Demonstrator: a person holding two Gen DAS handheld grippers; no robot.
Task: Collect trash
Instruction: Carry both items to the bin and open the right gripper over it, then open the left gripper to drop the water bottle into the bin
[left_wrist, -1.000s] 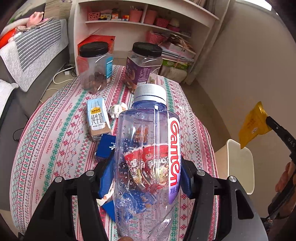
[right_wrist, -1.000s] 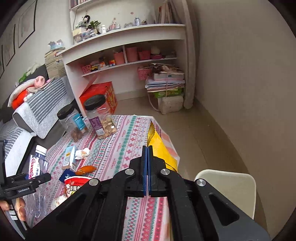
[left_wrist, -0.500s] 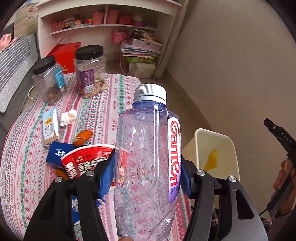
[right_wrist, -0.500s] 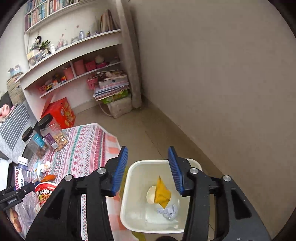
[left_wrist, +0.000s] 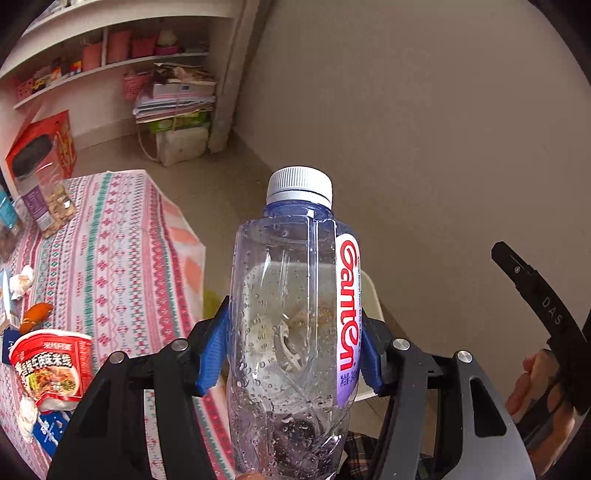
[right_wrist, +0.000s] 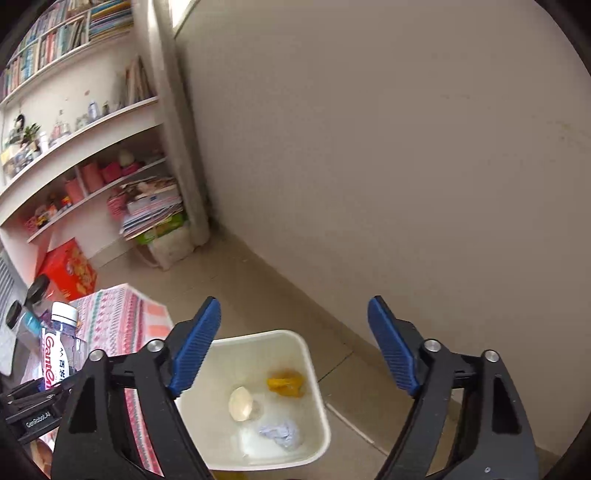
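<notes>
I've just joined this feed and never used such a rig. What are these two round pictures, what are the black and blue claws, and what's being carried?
No robot here: a person holds a two-fingered claw in each hand, each with a fisheye camera looking along its fingers. The left wrist view shows the left claw clamped on a capped Ganten water bottle; beside it a patterned tablecloth carries an instant noodle cup and a snack jar. The right wrist view shows the right claw, jaws opening and empty, over a white bin that holds a yellow wrapper and crumpled paper.
</notes>
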